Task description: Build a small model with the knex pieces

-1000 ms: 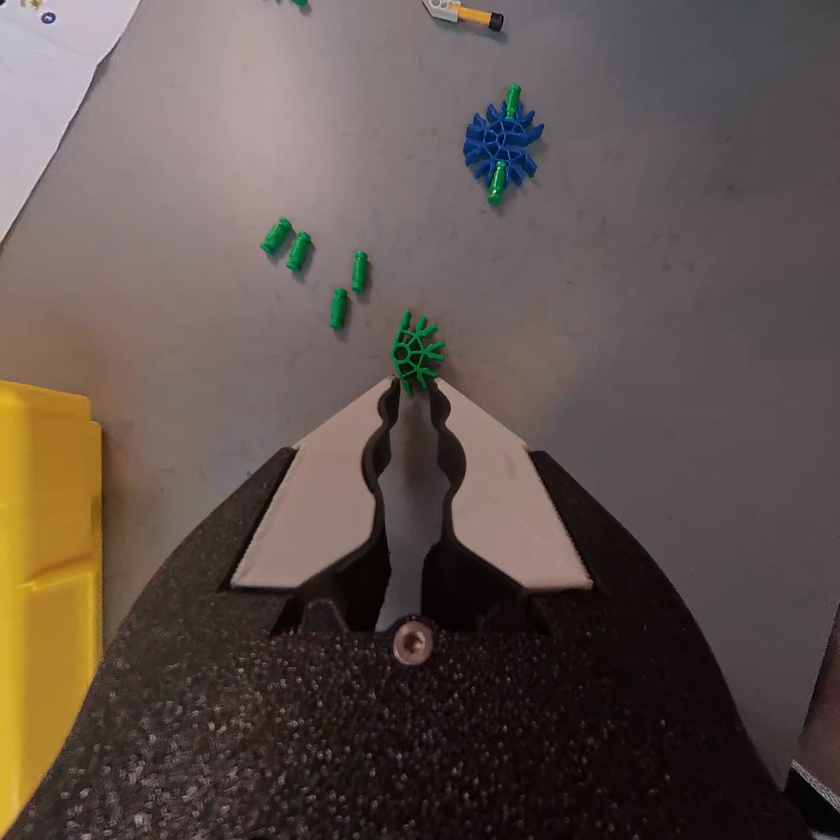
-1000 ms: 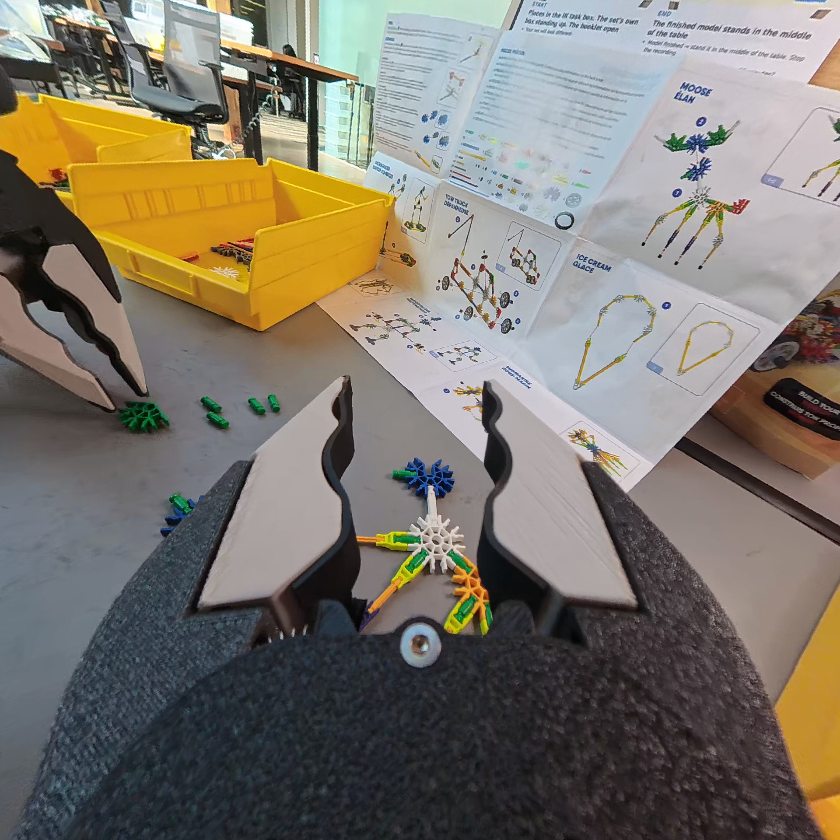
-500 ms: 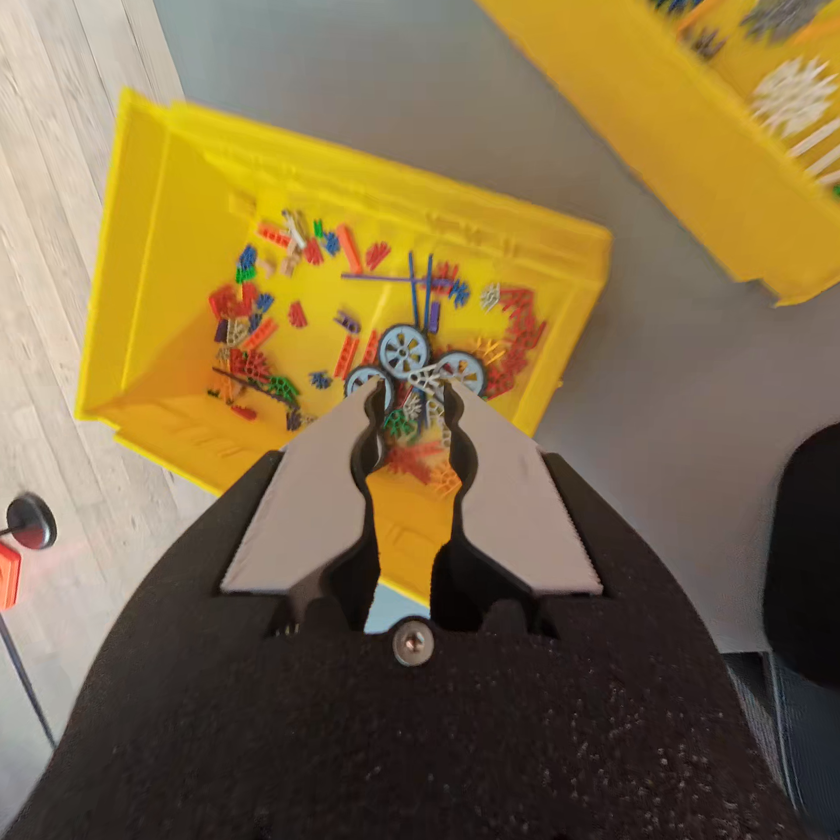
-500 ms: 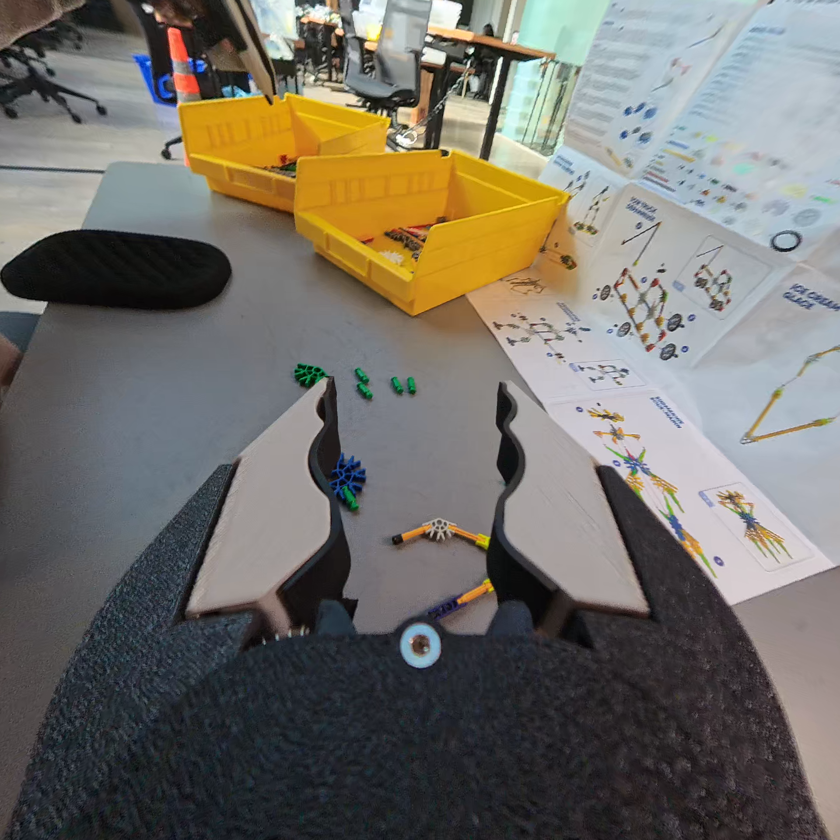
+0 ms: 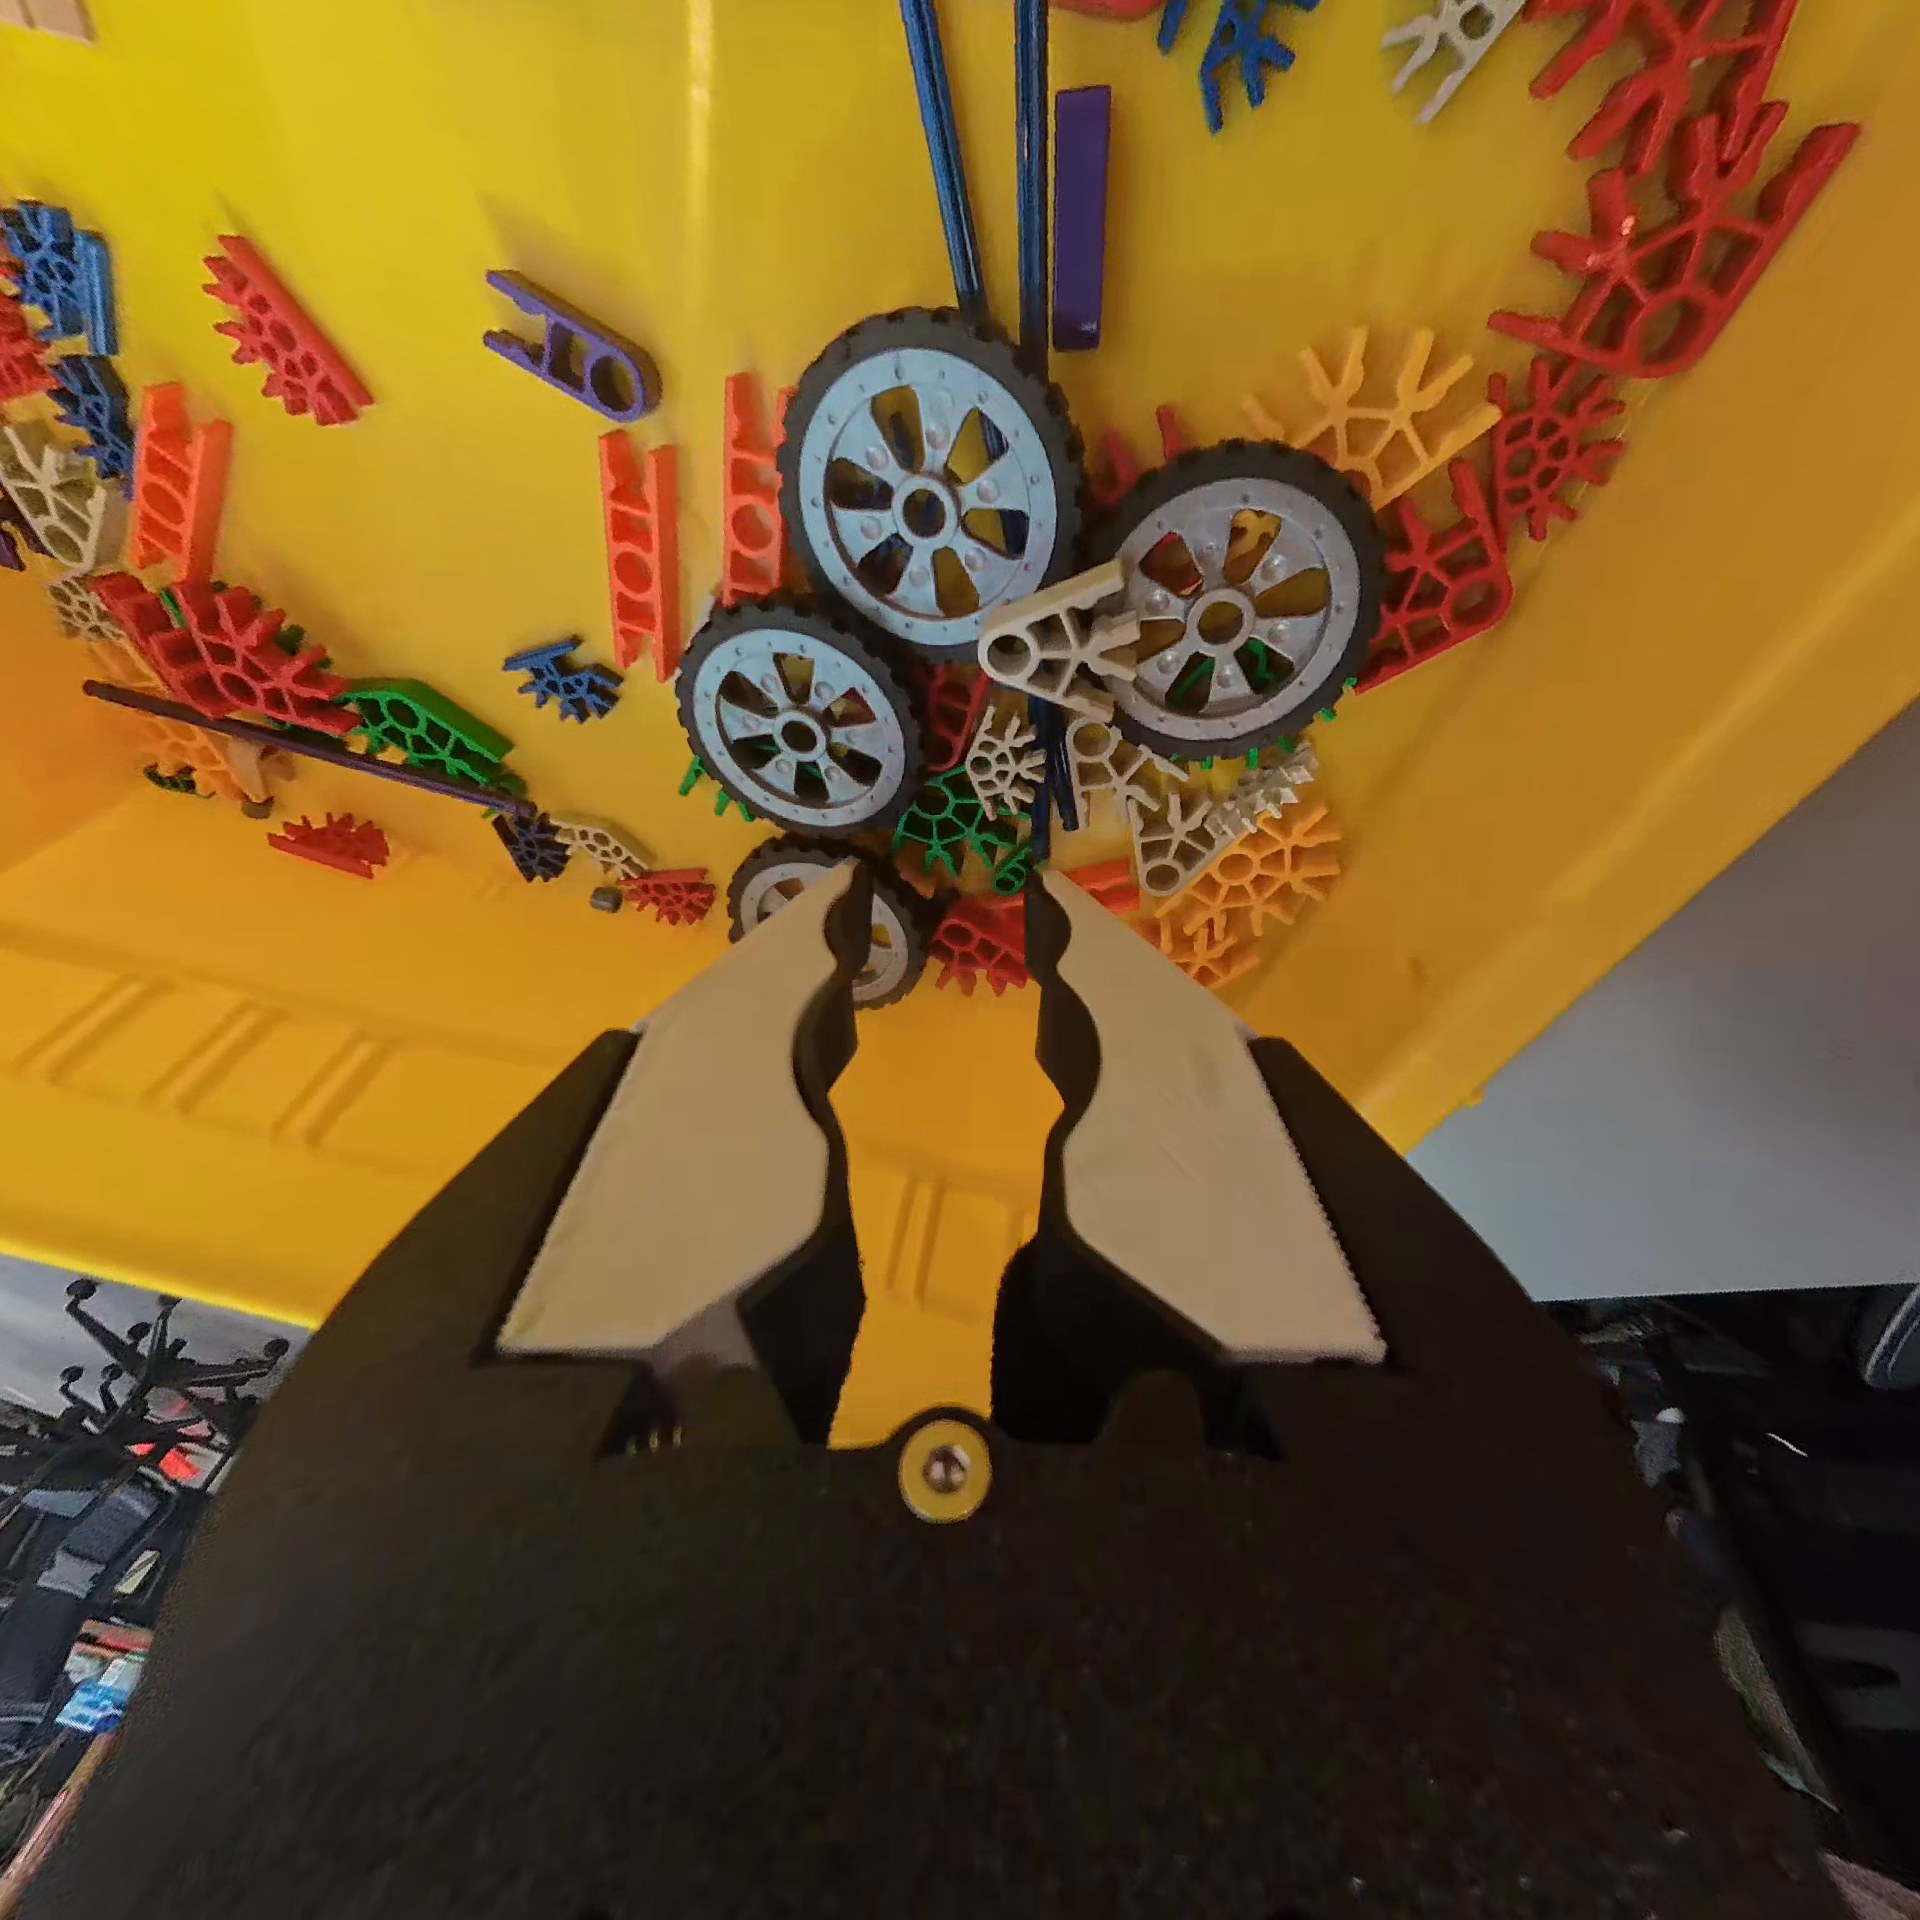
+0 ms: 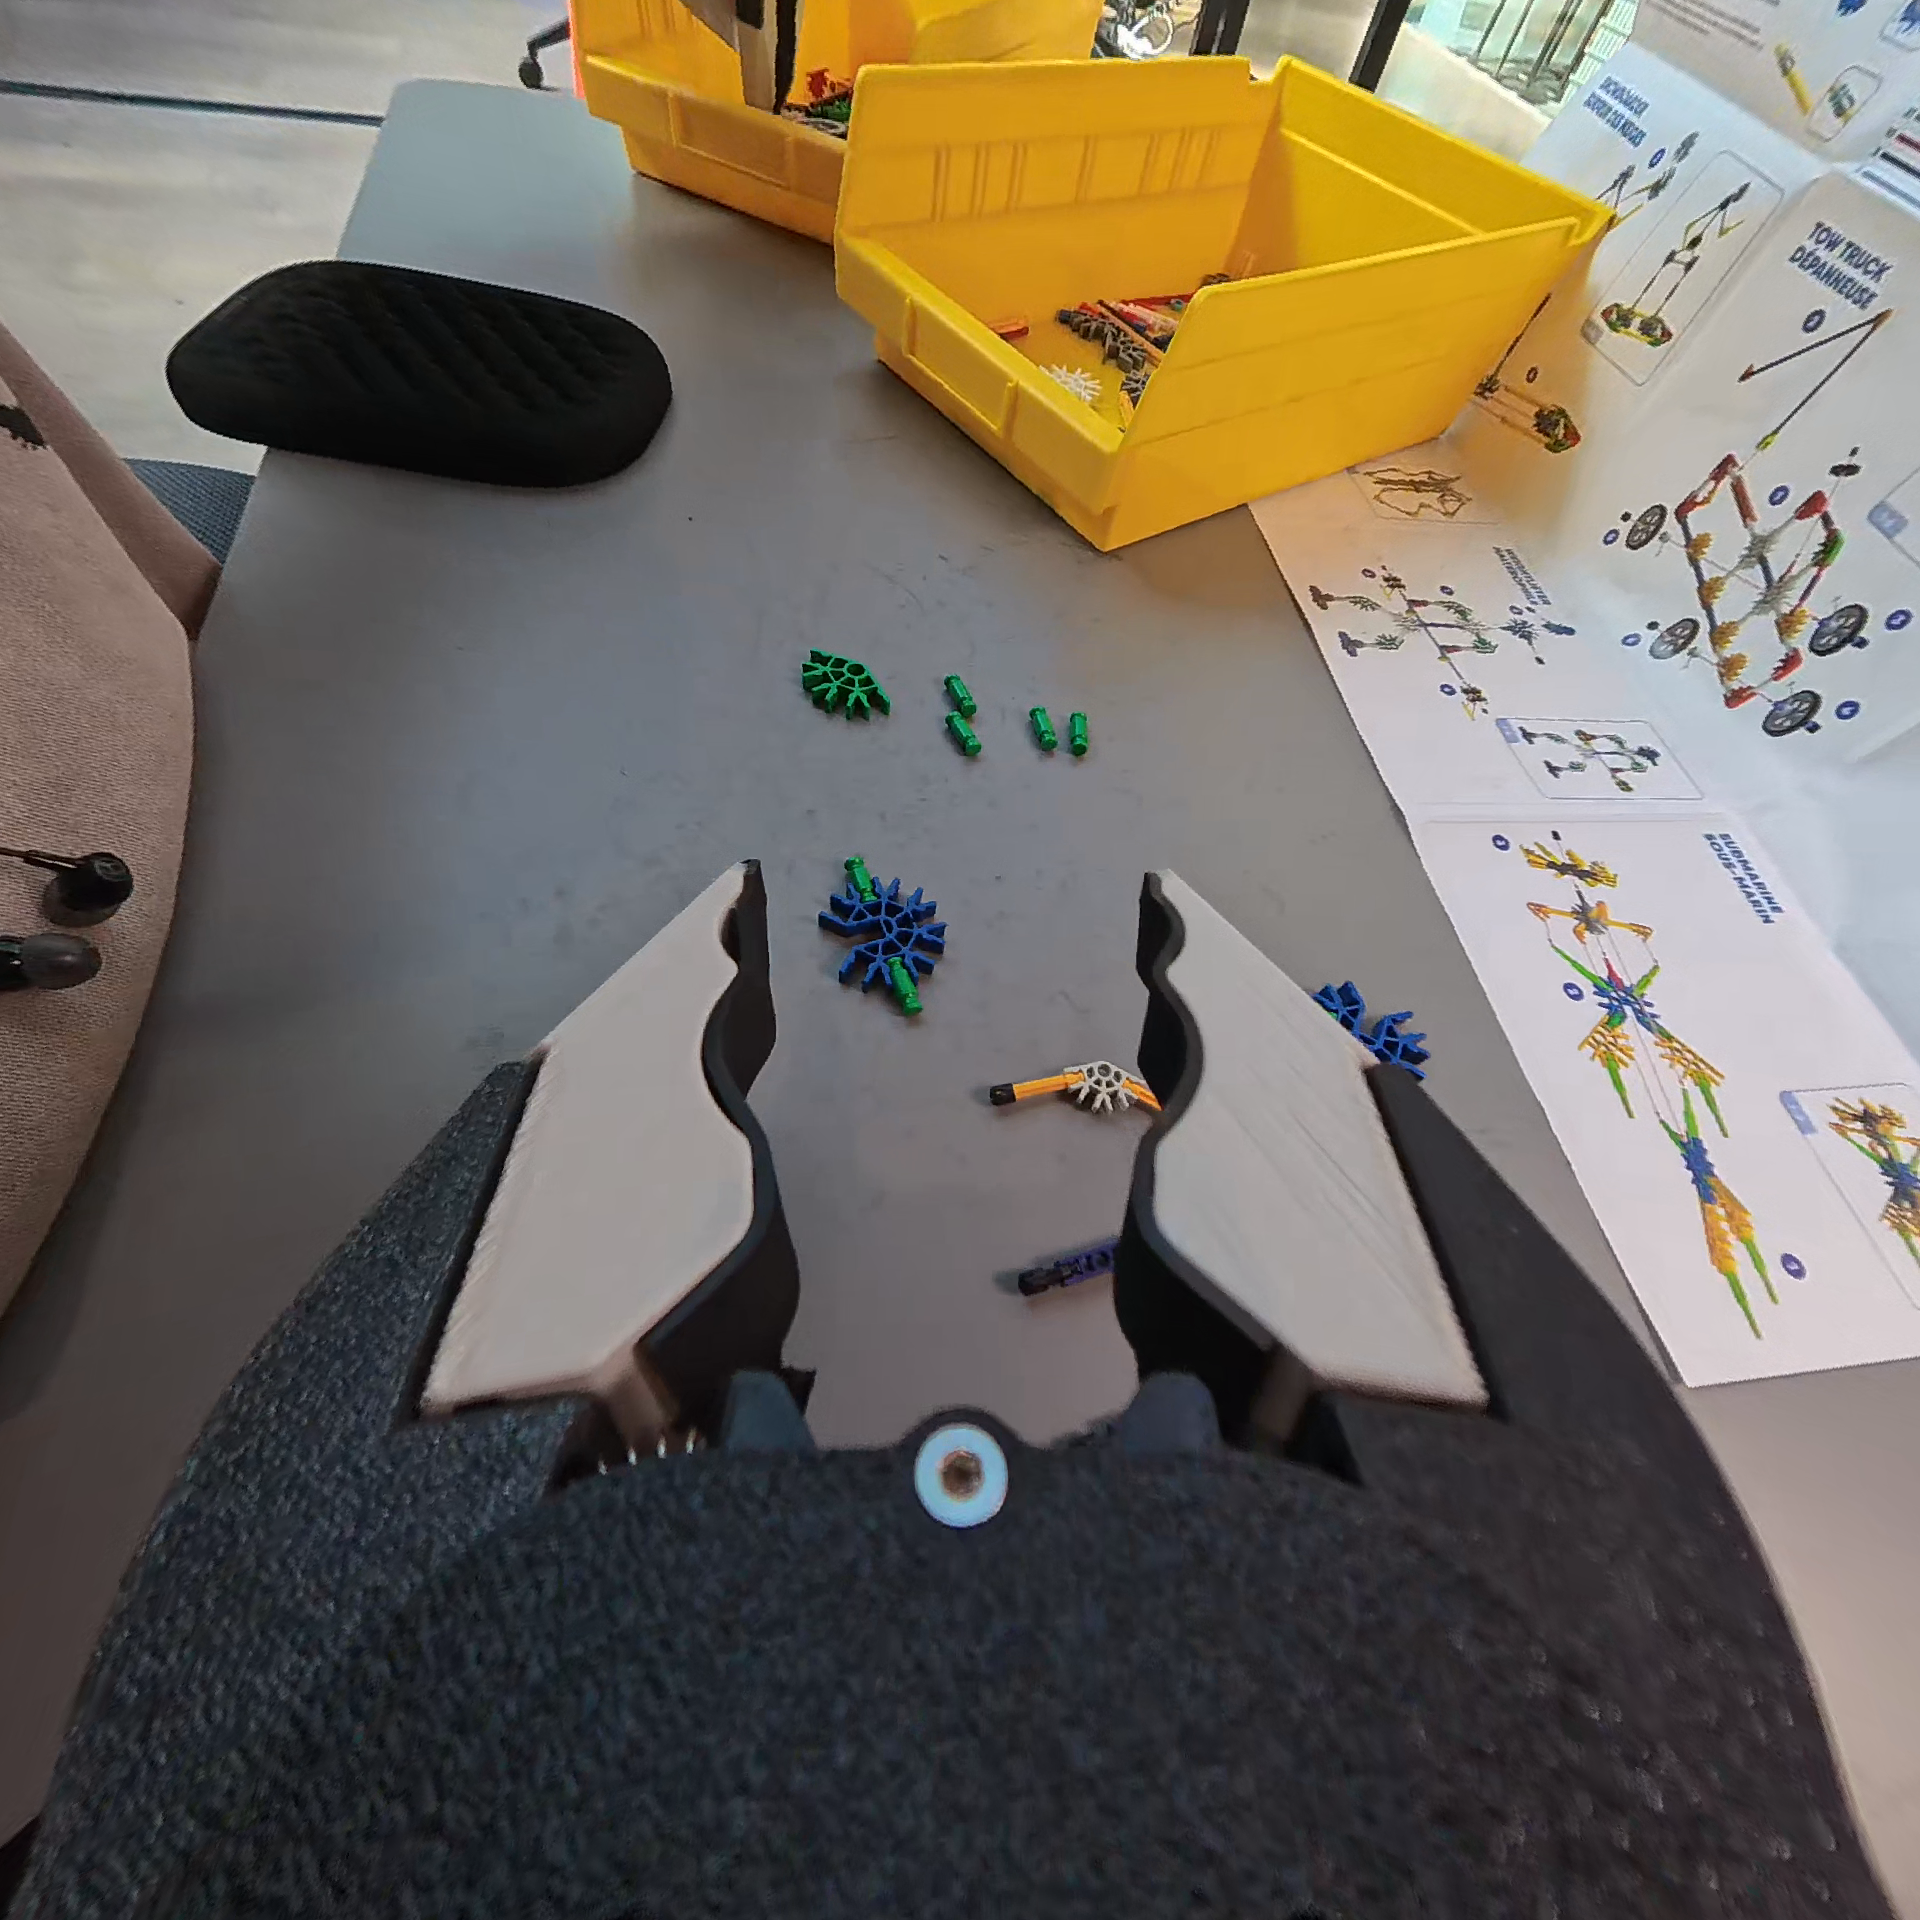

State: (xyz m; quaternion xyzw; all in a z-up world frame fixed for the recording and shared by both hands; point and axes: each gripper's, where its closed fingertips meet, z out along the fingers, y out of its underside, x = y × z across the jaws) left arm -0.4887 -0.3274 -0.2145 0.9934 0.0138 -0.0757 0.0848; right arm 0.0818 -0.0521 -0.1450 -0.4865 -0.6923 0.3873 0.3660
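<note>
Left wrist view: left gripper (image 5: 943,883) parted over yellow bin (image 5: 312,1039), fingertips hiding a wheel (image 5: 883,951); right gripper (image 6: 948,883) wide open above desk (image 6: 520,675), empty.

An office-like work room with a table set up for building toy models

The grey table (image 6: 520,644) carries two yellow storage bins (image 6: 1174,343), and one bin (image 5: 416,1039) holds many plastic construction pieces and small toy wheels (image 5: 925,488). Large printed instruction sheets (image 6: 1621,790) with drawings of models lie on the table's right side. A few loose green connectors (image 6: 847,684) and rods lie on the bare surface. Behind the table there is a pale wooden floor, dark desk legs and the base of an office chair, as in an open office.
</note>
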